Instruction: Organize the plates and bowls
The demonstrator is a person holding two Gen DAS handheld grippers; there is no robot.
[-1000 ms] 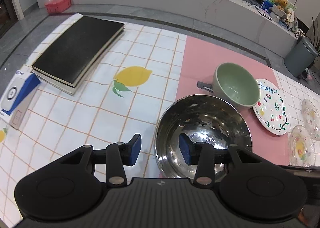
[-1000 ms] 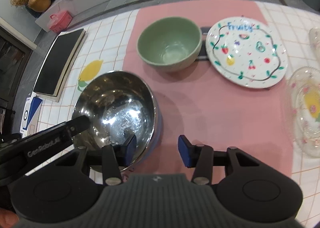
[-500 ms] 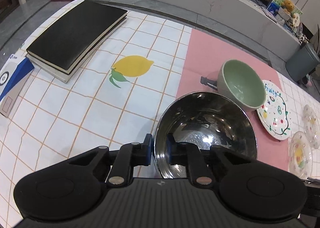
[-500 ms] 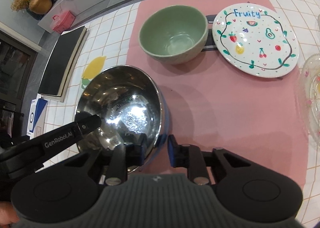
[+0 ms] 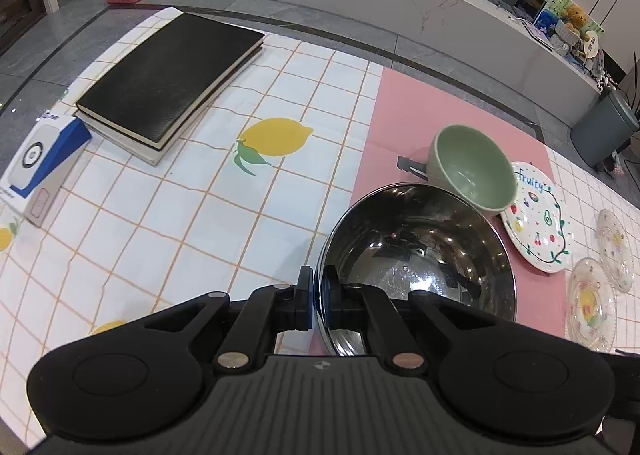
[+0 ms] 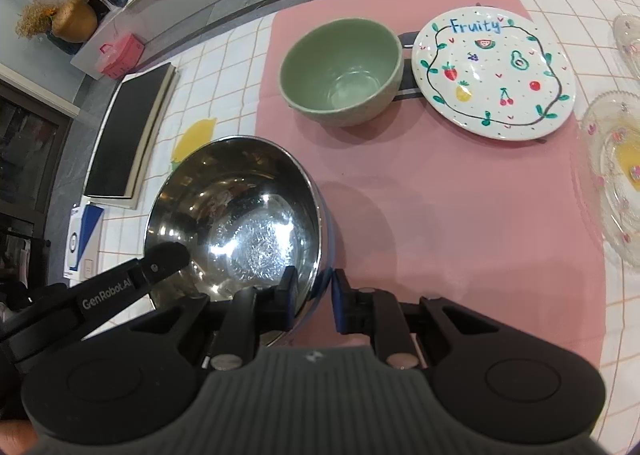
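A large steel bowl (image 5: 420, 255) (image 6: 240, 215) with a blue outer wall sits at the left edge of the pink mat (image 5: 400, 127). My left gripper (image 5: 318, 295) is shut on its left rim, one pad inside and one outside. My right gripper (image 6: 314, 287) straddles the near right rim; its jaws are closing and the pads touch the wall on both sides. One finger (image 6: 164, 259) of the left gripper shows over the bowl in the right wrist view. Behind the steel bowl stands an empty green bowl (image 5: 472, 175) (image 6: 340, 71), with a white "Fruity" plate (image 5: 536, 223) (image 6: 492, 75) to its right.
Two clear glass plates (image 5: 590, 303) (image 5: 614, 251) lie right of the mat. A stack of black books (image 5: 168, 71) and a blue and white box (image 5: 40, 159) occupy the table's far left. A dark flat item (image 5: 412, 167) pokes out from under the green bowl.
Both grippers' jaws have closed from wide apart onto the steel bowl's rim. The bowl has barely shifted on the table.
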